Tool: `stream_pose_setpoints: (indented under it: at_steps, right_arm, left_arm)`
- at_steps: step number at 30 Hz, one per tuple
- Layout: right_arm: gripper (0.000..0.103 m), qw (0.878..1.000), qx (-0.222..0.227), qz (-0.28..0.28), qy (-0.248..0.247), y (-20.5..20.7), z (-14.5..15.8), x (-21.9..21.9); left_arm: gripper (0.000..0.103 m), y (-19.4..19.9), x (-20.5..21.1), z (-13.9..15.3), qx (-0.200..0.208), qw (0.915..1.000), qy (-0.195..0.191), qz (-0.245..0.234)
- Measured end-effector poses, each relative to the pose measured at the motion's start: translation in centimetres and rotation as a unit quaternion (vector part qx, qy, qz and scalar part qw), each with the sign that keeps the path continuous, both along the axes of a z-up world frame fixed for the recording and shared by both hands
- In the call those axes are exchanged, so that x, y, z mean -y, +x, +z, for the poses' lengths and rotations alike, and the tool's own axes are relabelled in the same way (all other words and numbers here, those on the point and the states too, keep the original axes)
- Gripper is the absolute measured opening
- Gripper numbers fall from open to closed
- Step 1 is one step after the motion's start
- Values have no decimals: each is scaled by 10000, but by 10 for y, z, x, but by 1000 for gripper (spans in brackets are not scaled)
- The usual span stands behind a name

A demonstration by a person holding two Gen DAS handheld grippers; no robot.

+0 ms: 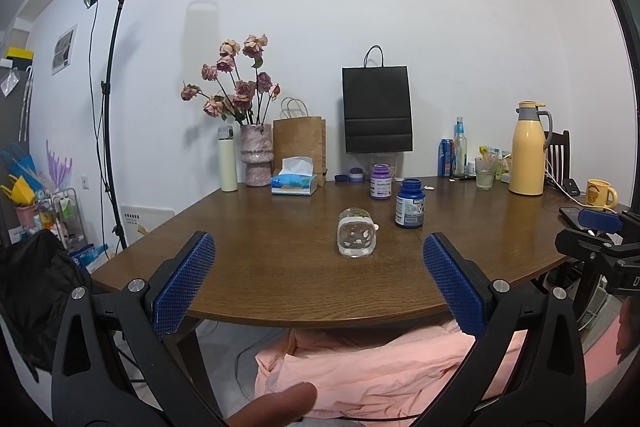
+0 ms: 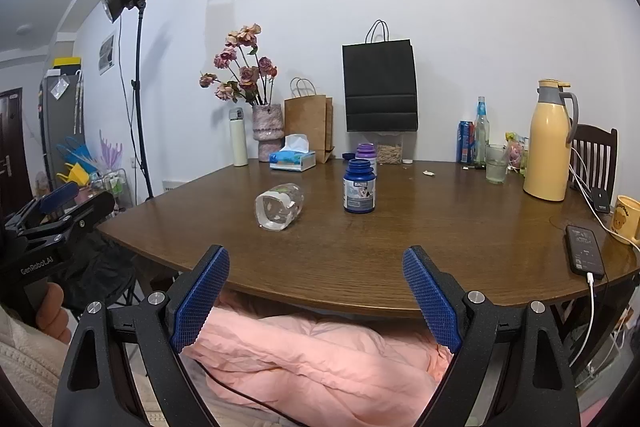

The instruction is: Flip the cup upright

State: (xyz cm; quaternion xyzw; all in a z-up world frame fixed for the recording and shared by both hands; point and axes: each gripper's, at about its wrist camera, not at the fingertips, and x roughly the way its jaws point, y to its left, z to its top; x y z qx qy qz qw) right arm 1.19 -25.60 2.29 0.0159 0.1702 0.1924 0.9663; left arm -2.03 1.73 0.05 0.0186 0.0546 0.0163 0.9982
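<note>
A clear glass cup [image 1: 356, 238] lies on its side on the brown wooden table [image 1: 280, 267], its thick base toward me. In the right wrist view the cup [image 2: 279, 206] lies left of centre. My left gripper [image 1: 319, 259] hangs open at the table's near edge, short of the cup, with nothing between its blue pads [image 1: 184, 283]. My right gripper [image 2: 316, 275] is open too, near the front edge, the cup ahead and to its left. Each gripper shows at the side of the other's view: the right one [image 1: 600, 227], the left one [image 2: 60, 203].
A dark blue bottle [image 1: 410, 203] stands just right of the cup, a purple one [image 1: 380, 182] behind it. Along the back stand a flower vase [image 1: 257, 155], tissue box [image 1: 294, 181], paper bags, yellow jug [image 1: 530, 149] and mug [image 1: 600, 193]. A charging phone [image 2: 585, 250] lies at right.
</note>
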Motion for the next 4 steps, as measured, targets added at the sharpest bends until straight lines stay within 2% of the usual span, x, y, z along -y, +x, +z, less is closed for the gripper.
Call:
stream_pose_setpoints:
  at_steps: [4]
  right_arm:
    - [92,10000,-13,18,-4,1,-1,0]
  left_arm:
    - [103,0,1,-3,-11,10000,-9,11]
